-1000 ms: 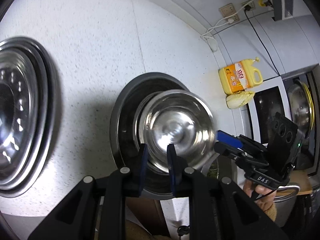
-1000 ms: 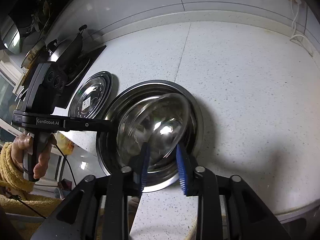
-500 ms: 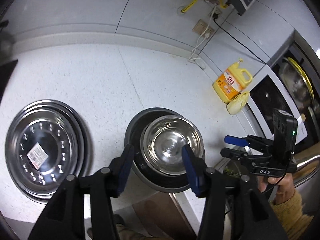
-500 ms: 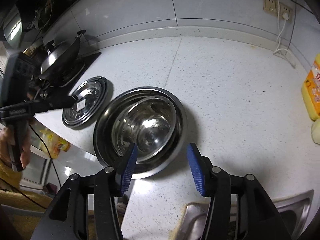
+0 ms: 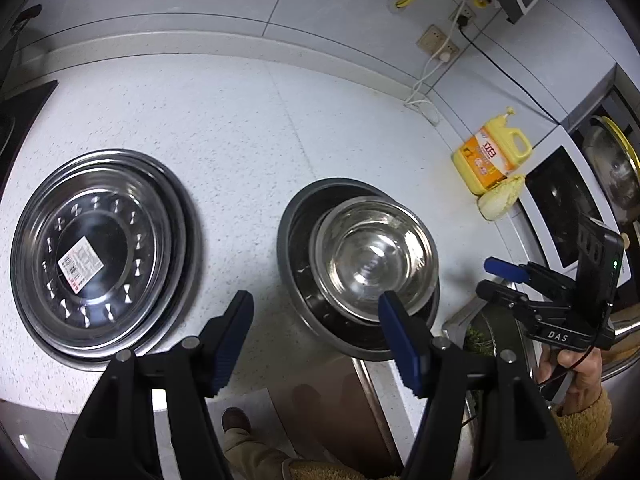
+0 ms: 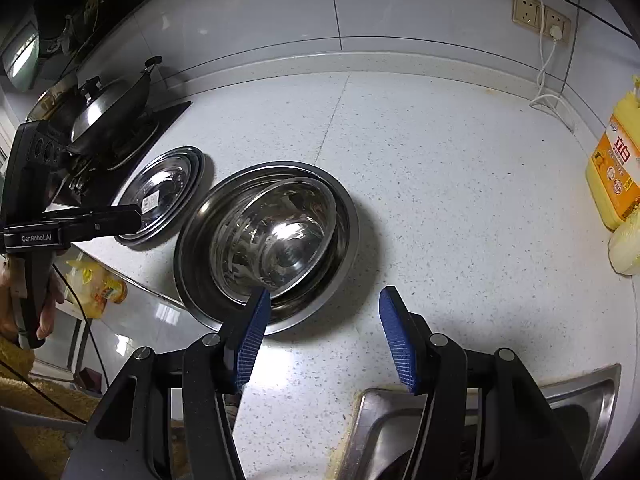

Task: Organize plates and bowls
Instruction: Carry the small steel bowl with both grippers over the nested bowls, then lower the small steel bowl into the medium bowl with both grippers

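A small steel bowl point(image 5: 372, 260) sits nested inside a larger steel bowl point(image 5: 296, 248) near the counter's front edge. A stack of steel plates point(image 5: 100, 256) with a sticker on top lies to its left. My left gripper point(image 5: 316, 300) hovers above and in front of the bowls. Its jaws are opening, with nothing between the pads. In the right wrist view the small bowl point(image 6: 280, 236) lies tilted within the large bowl point(image 6: 344, 216), beside the plates point(image 6: 164, 192). My right gripper point(image 6: 324, 294) hangs just right of the bowls, jaws opening and empty.
A yellow detergent bottle point(image 5: 492, 156) and a pale sponge point(image 5: 500, 200) stand at the right by the wall. A steel sink point(image 6: 480, 420) lies below the right gripper. A stove with a lidded wok point(image 6: 112, 112) is at the far left. A cable hangs from the wall sockets point(image 6: 540, 16).
Both grippers were shut on the small bowl's rim; they have let go, opened wide and drawn back and up. The small bowl now rests in the large bowl.
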